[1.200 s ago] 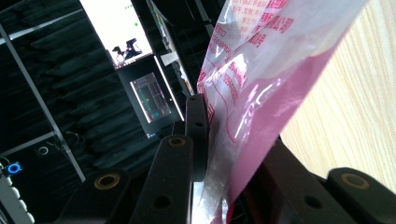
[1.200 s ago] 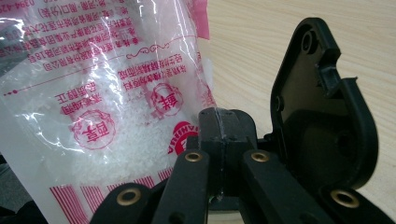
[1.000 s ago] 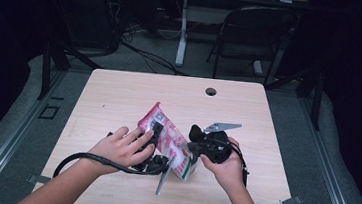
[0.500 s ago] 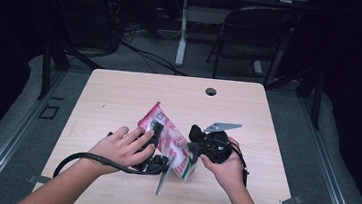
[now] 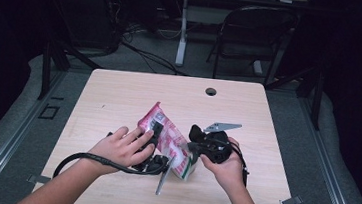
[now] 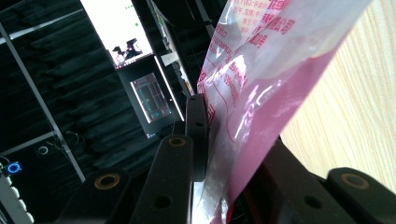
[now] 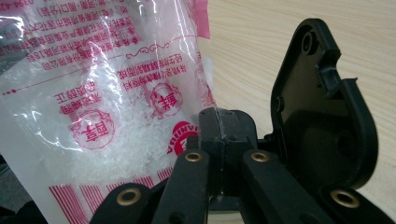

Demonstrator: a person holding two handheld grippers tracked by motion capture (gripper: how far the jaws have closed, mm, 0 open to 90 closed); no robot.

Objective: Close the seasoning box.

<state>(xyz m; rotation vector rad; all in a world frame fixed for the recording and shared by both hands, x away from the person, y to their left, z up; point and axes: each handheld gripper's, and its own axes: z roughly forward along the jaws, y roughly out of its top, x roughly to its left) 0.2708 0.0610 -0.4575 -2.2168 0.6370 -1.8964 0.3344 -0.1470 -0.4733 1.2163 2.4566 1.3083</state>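
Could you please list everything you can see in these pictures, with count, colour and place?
Bag: one, clear plastic with pink and red print, white grains inside; mid-table, held between both grippers.
Table: one, light wood, centre of the high view, with a small round hole near its far edge.
Chair: one, dark folding, on the floor behind the table.
Screen: one, bright, high up in the left gripper view.
Left gripper: one, black, jaws shut on the bag's pink edge.
Right gripper: one, black with a grey plate, jaws shut, the bag's edge beside them.
Hands: two, left and right, at the near table edge.
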